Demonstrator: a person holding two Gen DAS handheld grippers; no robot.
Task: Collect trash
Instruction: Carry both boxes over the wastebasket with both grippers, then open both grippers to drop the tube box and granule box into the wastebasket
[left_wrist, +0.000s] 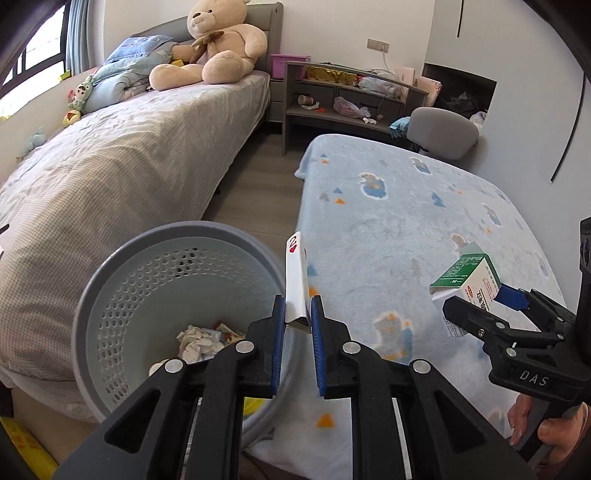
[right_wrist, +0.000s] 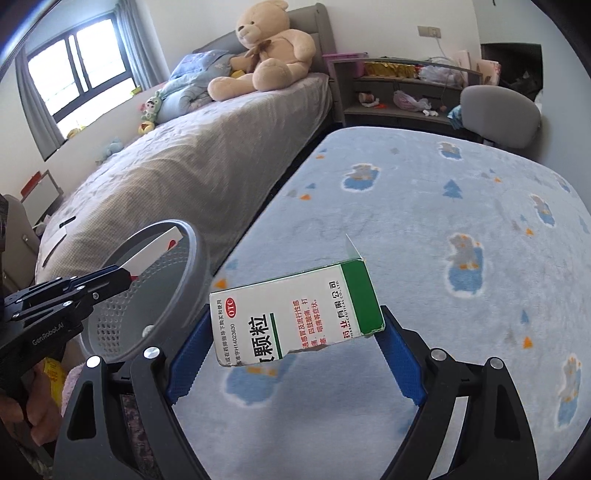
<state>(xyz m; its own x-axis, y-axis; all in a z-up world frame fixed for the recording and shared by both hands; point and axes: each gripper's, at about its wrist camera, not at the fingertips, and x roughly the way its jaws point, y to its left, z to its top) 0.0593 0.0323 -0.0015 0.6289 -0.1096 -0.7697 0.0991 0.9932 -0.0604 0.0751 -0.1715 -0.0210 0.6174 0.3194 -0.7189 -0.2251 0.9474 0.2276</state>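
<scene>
Standing at the far left beside the bed (left_wrist: 110, 177), a grey perforated bin (left_wrist: 110, 295) holds crumpled paper scraps (left_wrist: 199, 341). Just right of it, the left gripper (left_wrist: 297, 314) pinches a slim white carton (left_wrist: 296, 273) with red marks, jaws nearly closed, at the bin's rim. Further right, over the blue blanket (right_wrist: 443, 221), the right gripper (right_wrist: 295, 350) clamps a green-and-white medicine box (right_wrist: 295, 314) between widely spread blue pads (right_wrist: 397, 350).

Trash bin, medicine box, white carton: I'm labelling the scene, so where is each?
trash bin (left_wrist: 110, 295), left wrist view, perforated inner wall
medicine box (right_wrist: 295, 317), right wrist view, printed front face
white carton (left_wrist: 295, 280), left wrist view, white side
</scene>
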